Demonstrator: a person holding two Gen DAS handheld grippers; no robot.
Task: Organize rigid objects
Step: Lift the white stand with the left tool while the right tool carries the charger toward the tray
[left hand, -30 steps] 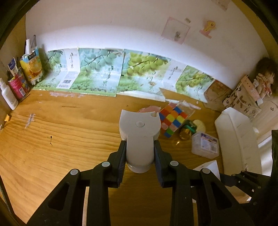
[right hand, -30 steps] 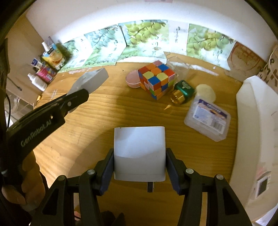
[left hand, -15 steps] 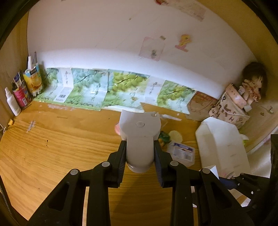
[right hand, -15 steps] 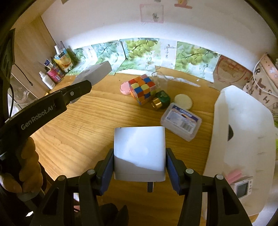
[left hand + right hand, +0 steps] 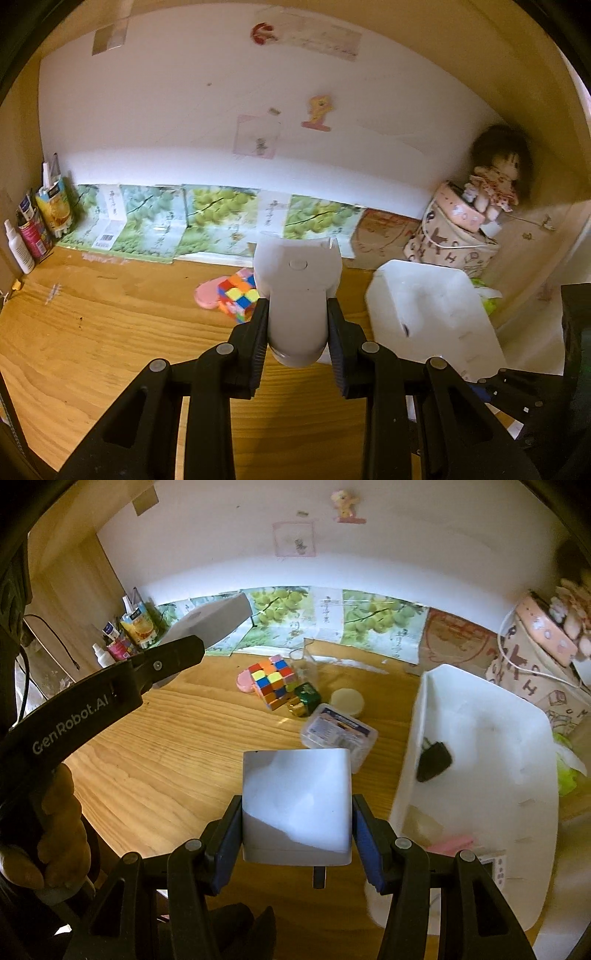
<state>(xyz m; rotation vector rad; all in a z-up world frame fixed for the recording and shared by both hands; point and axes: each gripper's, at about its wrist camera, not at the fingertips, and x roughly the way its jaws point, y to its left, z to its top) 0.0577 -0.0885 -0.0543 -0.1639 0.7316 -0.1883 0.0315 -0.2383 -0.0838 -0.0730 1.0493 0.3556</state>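
The white bin (image 5: 480,738) lies to the right of both grippers, nearer the right gripper (image 5: 295,834) — which pinches a white cube-shaped block (image 5: 295,805) over the wooden table (image 5: 155,757). The left gripper (image 5: 297,336) is clamped on a grey handle-like piece (image 5: 297,295) whose long axis points away from the camera, so it likely has farther to travel to the bin — a cube puzzle (image 5: 275,681) waits on the table beyond

Saw multicoloured puzzle cube (image 5: 238,300) half hidden behind grey-white plastic device (image 5: 297,295) in my left clamp. Clear plastic lidded box with blue label (image 5: 338,733) partly covered by white square charger block (image 5: 295,805). Small dark object (image 5: 434,760) in white plastic bin (image 5: 480,716) blurred, could not identify. Bottle labels at back-left corner (image 5: 29,229) too small to read.
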